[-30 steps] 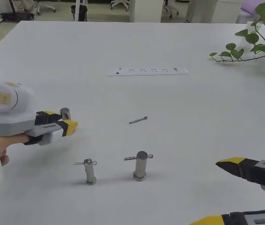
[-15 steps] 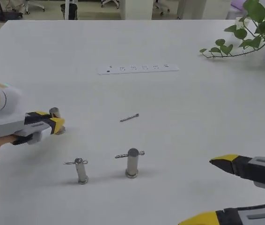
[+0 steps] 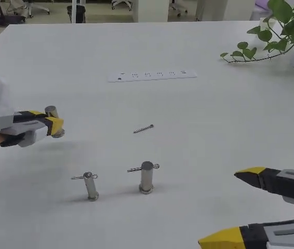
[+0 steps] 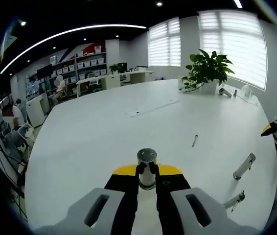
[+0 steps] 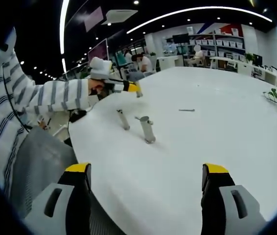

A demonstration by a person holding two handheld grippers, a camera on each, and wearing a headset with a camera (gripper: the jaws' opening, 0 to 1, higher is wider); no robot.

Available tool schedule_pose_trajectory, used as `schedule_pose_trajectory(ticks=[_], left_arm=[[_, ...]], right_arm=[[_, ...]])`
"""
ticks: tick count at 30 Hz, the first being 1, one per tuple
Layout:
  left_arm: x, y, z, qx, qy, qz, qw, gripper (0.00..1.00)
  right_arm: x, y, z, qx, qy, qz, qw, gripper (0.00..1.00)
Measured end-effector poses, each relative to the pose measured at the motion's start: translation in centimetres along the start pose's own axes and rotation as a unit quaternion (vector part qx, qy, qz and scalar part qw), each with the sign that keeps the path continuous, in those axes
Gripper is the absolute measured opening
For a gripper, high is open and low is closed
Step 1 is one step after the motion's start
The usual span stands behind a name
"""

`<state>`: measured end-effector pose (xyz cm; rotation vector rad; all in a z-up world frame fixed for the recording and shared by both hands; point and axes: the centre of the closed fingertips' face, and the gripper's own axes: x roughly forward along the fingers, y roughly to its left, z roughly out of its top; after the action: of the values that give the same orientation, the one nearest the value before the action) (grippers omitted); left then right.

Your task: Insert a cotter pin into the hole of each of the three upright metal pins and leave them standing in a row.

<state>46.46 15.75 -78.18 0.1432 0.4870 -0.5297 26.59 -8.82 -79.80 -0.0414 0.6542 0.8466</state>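
My left gripper (image 3: 54, 124) (image 4: 147, 175) is shut on an upright metal pin (image 3: 52, 114) (image 4: 147, 165) at the table's left side, seemingly lifted off the top. Two more metal pins stand near the front: a thin one (image 3: 90, 185) and a thicker one (image 3: 146, 177), each with a cotter pin through its head. They also appear in the right gripper view, thin (image 5: 123, 119) and thick (image 5: 147, 129). A loose cotter pin (image 3: 143, 129) (image 4: 195, 140) lies flat mid-table. My right gripper (image 3: 240, 207) (image 5: 146, 172) is open, low at the front right, with nothing between its fingers.
A white power strip (image 3: 152, 75) lies flat further back. A potted green plant (image 3: 279, 26) stands at the far right corner. The person's striped sleeve (image 5: 55, 98) reaches along the left. Bare white tabletop (image 3: 214, 119) spreads between the pins and the plant.
My left gripper has carried its metal pin leftward and slightly back, away from the two standing pins. The head camera shifted a little; the right gripper stays open in about the same place.
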Motion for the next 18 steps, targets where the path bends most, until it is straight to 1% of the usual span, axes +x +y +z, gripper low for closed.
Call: schedule_pose_trajectory(ticks=[1,2,3,5,8,9,10,12,13,14,15,16,18], left_arm=[[-0.3,-0.3,0.4,0.014,-0.005,-0.005,0.9999,0.11],[-0.7,-0.5,1.1,0.042,-0.012,-0.013,0.9989,0.1],[-1.0,-0.7,1.3,0.036,-0.011,-0.014,0.9992,0.1],[-1.6,-1.2,2.1,0.033,-0.016,-0.023,0.9991,0.1],[-2.5,-2.1,3.3,0.043,-0.027,-0.034,0.9981,0.1],[-2.9,-2.6,3.7,0.045,-0.029,-0.04,0.9978,0.1],[-3.6,-3.9,4.2,0.039,-0.033,-0.051,0.9974,0.1],[-4.2,-4.8,4.8,0.034,-0.04,-0.063,0.9966,0.1],[-4.5,-5.2,5.0,0.038,-0.043,-0.068,0.996,0.1],[-5.0,-6.3,5.3,0.051,-0.048,-0.08,0.9943,0.1],[-5.4,-7.0,5.5,0.049,-0.047,-0.087,0.9939,0.1],[-5.5,-6.7,5.4,0.049,-0.049,-0.094,0.9932,0.1],[-6.2,-7.8,5.6,0.059,-0.054,-0.111,0.9906,0.1]], right_arm=[[0.0,0.0,0.0,0.0,0.001,0.0,1.0,0.95],[0.0,0.0,-0.1,0.0,0.001,0.001,1.0,0.95],[0.0,0.1,-0.1,0.0,0.002,0.002,1.0,0.95],[0.0,0.2,-0.2,-0.001,0.002,0.003,1.0,0.95],[0.0,0.2,-0.2,-0.006,0.0,0.001,1.0,0.95],[0.0,0.2,-0.2,-0.006,0.0,-0.001,1.0,0.95],[0.0,0.1,-0.2,-0.005,0.0,-0.004,1.0,0.96],[0.0,0.0,-0.3,-0.003,0.0,-0.006,1.0,0.96],[0.0,-0.1,-0.3,-0.002,0.0,-0.007,1.0,0.96],[0.0,-0.1,-0.5,0.001,0.002,-0.008,1.0,0.96],[0.0,-0.1,-0.5,0.0,0.002,-0.008,1.0,0.96],[0.0,-0.2,-0.5,0.0,0.003,-0.009,1.0,0.96],[-0.1,-0.1,-0.6,0.002,0.002,-0.01,0.9999,0.96]])
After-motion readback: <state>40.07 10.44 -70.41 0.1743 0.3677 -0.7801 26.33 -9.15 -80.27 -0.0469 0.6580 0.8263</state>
